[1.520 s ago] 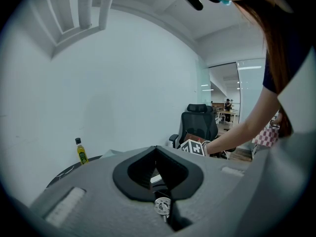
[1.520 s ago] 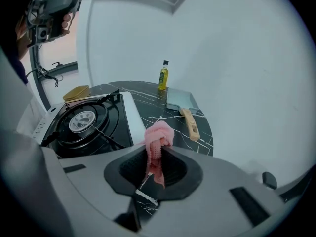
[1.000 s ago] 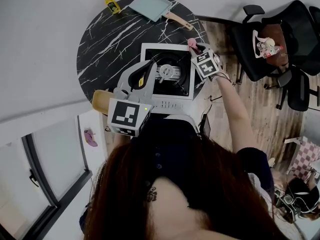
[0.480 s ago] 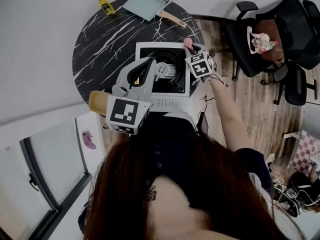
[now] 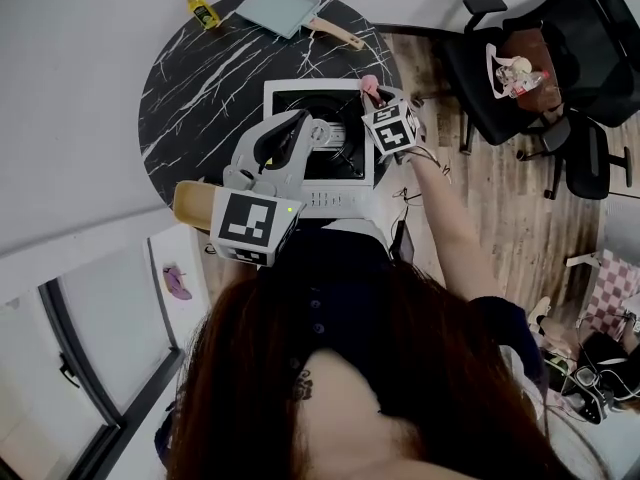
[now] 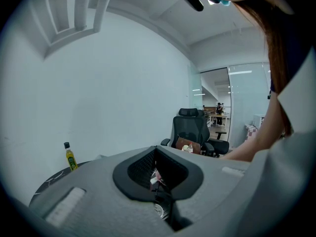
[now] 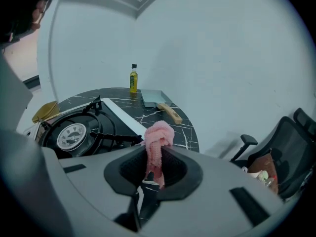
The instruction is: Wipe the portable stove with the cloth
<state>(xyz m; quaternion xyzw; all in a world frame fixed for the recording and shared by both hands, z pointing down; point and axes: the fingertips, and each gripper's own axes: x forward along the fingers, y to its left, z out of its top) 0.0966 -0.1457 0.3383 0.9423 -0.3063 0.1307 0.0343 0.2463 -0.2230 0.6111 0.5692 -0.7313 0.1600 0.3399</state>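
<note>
Pink cloth (image 7: 158, 135) bunched, clenched between right gripper (image 7: 156, 157) fingers; tuft pokes past tips so fabric, not plastic, meets portable stove (image 7: 121, 115) just left of them. Left gripper (image 5: 310, 136) fingers closed on nothing, burner (image 7: 72, 135) beneath tips, probably idle while right wipes

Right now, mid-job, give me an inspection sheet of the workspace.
Surface: round black marbled table.
Job's things: portable stove at table's near edge; pink cloth by stove's far right corner.
Clutter: yellow bottle, square pan at far edge; tan item near-left.
Tools: left tool shut, empty, over stove; right tool shut on pink cloth.
Cables: thin wires beside right tool.
Surroundings: black office chairs, wooden floor.
</note>
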